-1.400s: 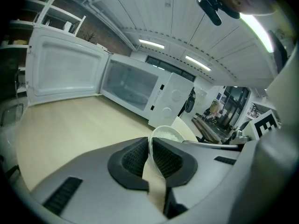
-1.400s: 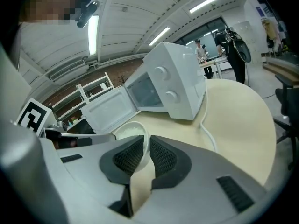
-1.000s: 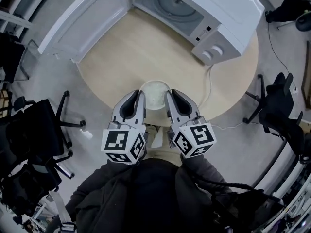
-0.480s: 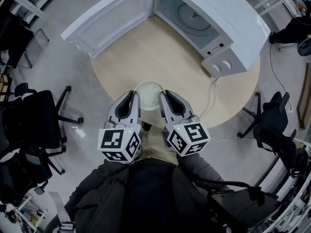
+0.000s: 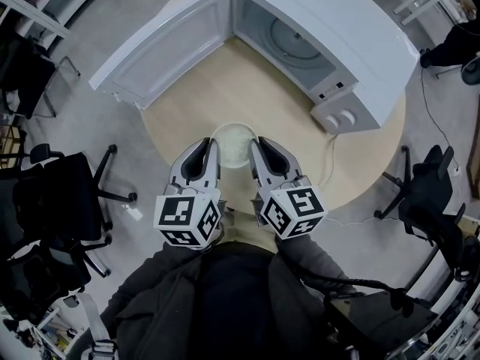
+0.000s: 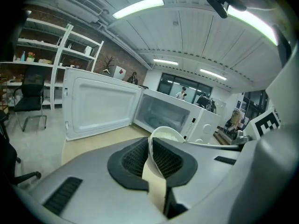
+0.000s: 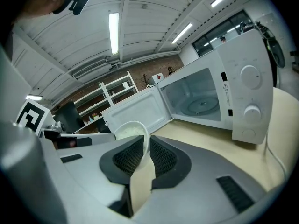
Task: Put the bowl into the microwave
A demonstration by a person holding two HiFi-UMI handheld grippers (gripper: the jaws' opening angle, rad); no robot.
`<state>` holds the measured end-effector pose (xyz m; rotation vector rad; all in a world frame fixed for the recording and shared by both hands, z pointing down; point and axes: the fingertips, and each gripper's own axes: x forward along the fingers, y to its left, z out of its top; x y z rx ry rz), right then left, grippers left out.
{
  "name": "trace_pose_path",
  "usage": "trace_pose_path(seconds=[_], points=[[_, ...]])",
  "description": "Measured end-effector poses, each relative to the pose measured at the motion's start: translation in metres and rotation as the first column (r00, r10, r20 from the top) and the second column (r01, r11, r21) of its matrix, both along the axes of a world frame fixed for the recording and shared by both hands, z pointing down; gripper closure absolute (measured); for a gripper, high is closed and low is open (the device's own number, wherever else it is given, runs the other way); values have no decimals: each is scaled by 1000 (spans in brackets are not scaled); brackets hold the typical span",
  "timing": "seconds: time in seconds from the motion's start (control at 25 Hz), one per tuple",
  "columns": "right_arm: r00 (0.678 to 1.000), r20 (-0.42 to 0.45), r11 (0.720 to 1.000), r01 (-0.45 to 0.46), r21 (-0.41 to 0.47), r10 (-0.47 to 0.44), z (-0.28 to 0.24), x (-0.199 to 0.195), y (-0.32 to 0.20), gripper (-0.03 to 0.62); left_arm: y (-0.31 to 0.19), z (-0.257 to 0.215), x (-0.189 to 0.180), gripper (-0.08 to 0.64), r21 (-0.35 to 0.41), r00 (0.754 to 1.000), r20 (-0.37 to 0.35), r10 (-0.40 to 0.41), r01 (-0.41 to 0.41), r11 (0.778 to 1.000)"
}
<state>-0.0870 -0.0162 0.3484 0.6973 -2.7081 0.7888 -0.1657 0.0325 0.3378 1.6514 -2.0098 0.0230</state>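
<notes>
Round pale-wood surface (image 5: 196,88) carries a boxy white microwave (image 5: 352,28) (door swung wide). At its near edge, left gripper (image 5: 209,147) and right gripper (image 5: 256,145) each pinch the smooth white bowl's (image 5: 231,142) thin rim between ribbed, narrowly parted jaws.

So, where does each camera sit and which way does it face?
Head view: on the head, facing steeply down at table, open microwave, bowl; left gripper, right gripper and sleeves show.
Left gripper view: on the left gripper, looking along its jaws, shut on the bowl's rim, towards the microwave.
Right gripper view: the same from the right gripper.
Shared: bowl and microwave.
</notes>
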Motion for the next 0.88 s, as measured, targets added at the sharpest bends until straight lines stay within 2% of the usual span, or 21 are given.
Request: trace_pose_path(seconds=[0.48, 0.68, 0.88], points=[[996, 21, 995, -88, -36, 89, 10, 1, -92, 543, -98, 8, -3, 522, -42, 998, 21, 63, -62, 997], [992, 29, 990, -123, -67, 126, 16, -1, -108, 543, -118, 11, -6, 522, -79, 995, 29, 93, -90, 993], [981, 14, 979, -190, -71, 192, 21, -1, -124, 543, -140, 16, -8, 522, -85, 988, 13, 151, -150, 985]])
